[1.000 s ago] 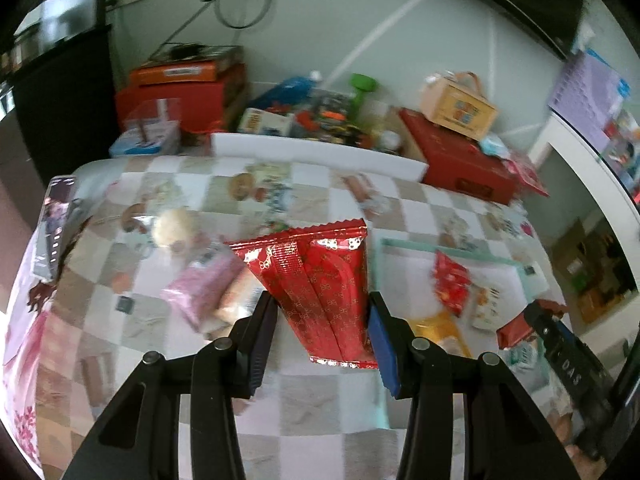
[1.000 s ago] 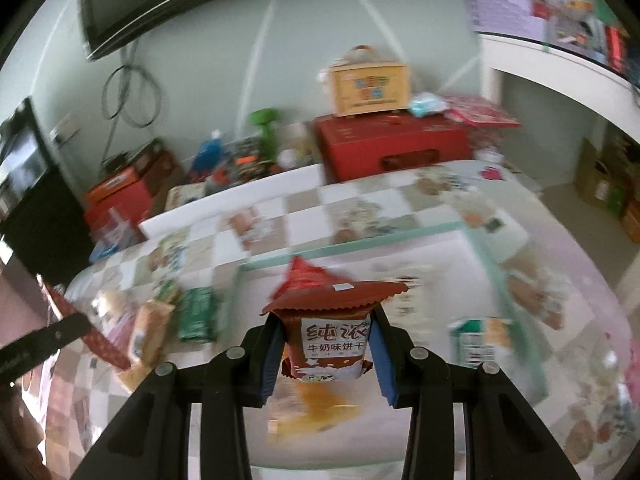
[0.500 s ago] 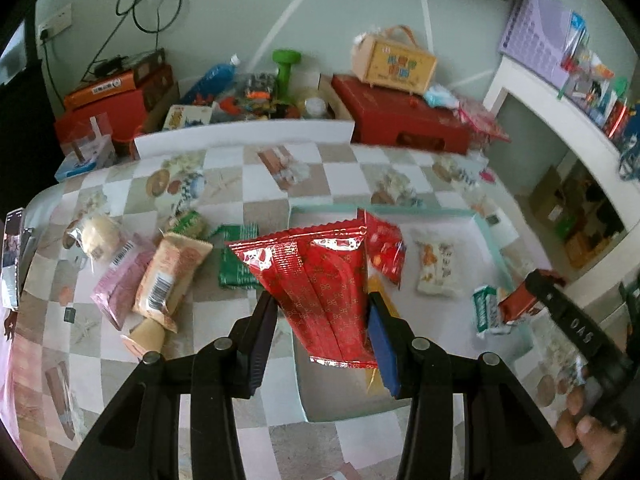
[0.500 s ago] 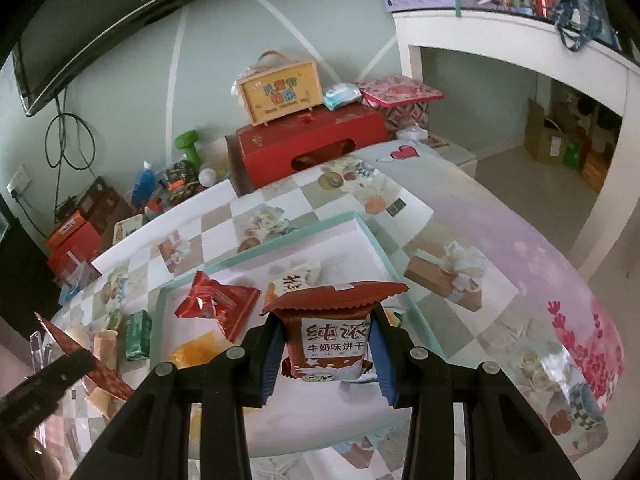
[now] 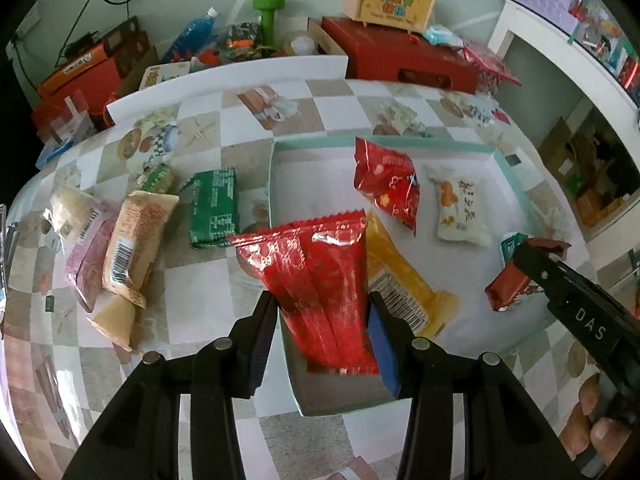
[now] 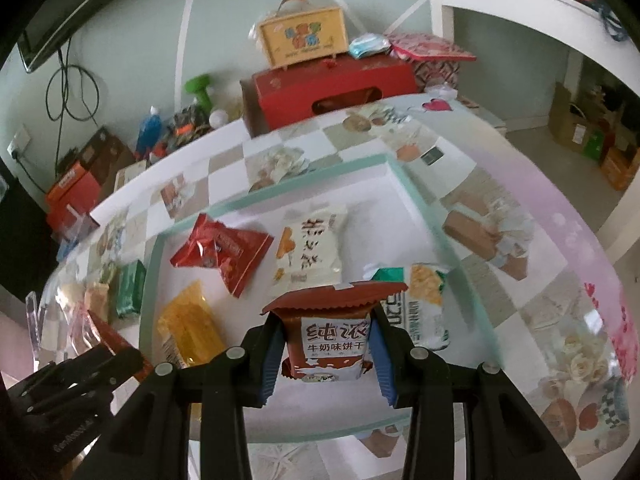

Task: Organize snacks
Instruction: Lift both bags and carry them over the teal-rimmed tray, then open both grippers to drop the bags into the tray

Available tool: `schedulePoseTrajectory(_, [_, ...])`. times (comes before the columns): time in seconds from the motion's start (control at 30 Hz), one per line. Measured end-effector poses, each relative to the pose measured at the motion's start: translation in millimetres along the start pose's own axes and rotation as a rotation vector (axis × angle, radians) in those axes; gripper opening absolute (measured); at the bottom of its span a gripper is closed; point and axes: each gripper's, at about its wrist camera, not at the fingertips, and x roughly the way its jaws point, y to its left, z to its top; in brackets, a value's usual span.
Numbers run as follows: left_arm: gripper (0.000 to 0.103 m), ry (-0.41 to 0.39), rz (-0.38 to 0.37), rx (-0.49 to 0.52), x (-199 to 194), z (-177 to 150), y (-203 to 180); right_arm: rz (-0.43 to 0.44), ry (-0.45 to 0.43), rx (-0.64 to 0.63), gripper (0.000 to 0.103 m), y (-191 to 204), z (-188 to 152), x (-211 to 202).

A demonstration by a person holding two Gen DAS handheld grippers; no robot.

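My left gripper (image 5: pixel 322 320) is shut on a long shiny red snack packet (image 5: pixel 316 276), held over the near left corner of a white tray with a mint-green rim (image 5: pixel 516 184). My right gripper (image 6: pixel 325 350) is shut on a brown milk-biscuit packet (image 6: pixel 334 338) above the tray's (image 6: pixel 280 194) near side. Inside the tray lie a red pouch (image 5: pixel 386 184), a white packet (image 5: pixel 458 208), a yellow packet (image 5: pixel 400 276) and a green-and-white packet (image 6: pixel 424 304). The right gripper (image 5: pixel 520 272) with its brown packet shows at the right of the left wrist view.
Left of the tray, loose snacks lie on the checkered tablecloth: a green packet (image 5: pixel 214 208), a tan packet (image 5: pixel 132 248), a pink one (image 5: pixel 86 256). Behind the table stand red boxes (image 5: pixel 400 56), a yellow carry box (image 5: pixel 388 0), a green dumbbell (image 5: pixel 268 12). A person's fingers (image 5: pixel 592 432) hold the right gripper.
Both grippers came down and in over the tray with their packets still held. The left one swung right from the loose snacks to the tray's near left corner.
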Motion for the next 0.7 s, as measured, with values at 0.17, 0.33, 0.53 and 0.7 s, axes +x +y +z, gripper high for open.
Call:
schedulePoseTrajectory(0.17, [0.046, 0.028, -0.006, 0.016, 11.2, 0.4, -4.9, -0.007, 0.034, 0.0, 0.042, 1.0, -2.2, 10.4])
schedulePoseTrajectory(0.33, [0.046, 0.051, -0.009, 0.014, 23.7, 0.3, -6.6, 0.002, 0.034, -0.004, 0.043, 2.4, -1.9, 14.5])
schedulePoseTrajectory(0.53, [0.047, 0.064, -0.027, -0.035, 29.9, 2.8, 1.3, 0.002, 0.026, -0.001, 0.048, 5.1, -1.2, 16.3])
schedulePoseTrajectory(0.7, [0.051, 0.07, -0.049, -0.043, 29.7, 2.6, 3.7, 0.003, 0.01, 0.005, 0.071, 4.8, 0.0, 13.3])
